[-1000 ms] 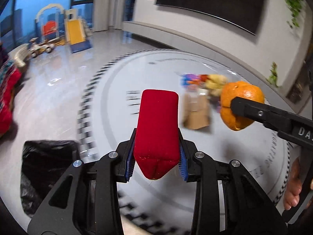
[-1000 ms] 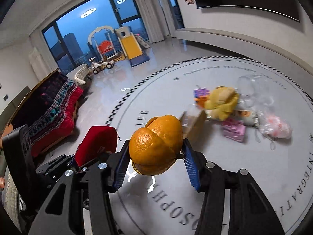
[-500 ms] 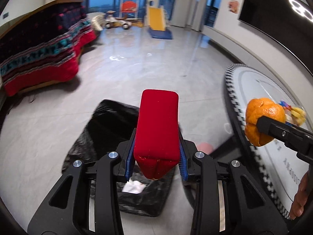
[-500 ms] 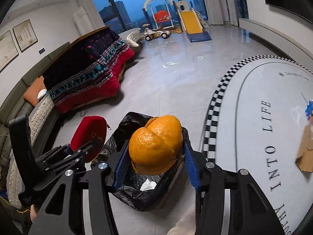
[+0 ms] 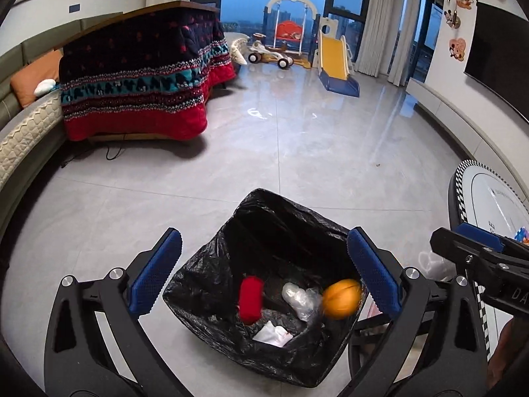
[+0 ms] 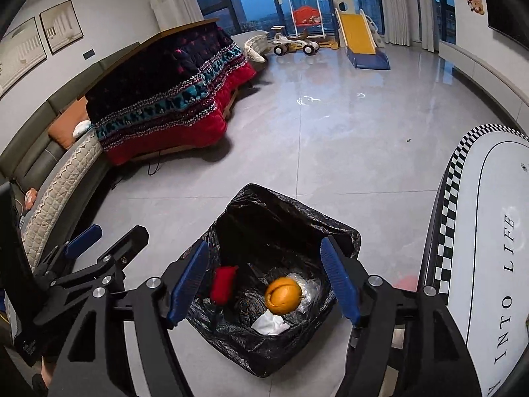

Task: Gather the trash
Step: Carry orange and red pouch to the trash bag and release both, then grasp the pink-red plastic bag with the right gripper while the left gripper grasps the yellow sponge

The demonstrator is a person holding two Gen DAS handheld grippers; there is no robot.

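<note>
Since both sit over the black trash bag [image 5: 281, 231], left claw [image 5: 264, 274] and right claw [image 6: 264, 281] gape, red item [image 5: 250, 299] and orange peel [image 6: 283, 295] inside.

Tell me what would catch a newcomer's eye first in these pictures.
Probably the black trash bag gaping open on the grey floor, with an orange peel and a red pouch blurred inside it beside crumpled white paper. Both grippers, left and right, hang open above it. Behind, a red and navy patterned blanket drapes a table.
</note>
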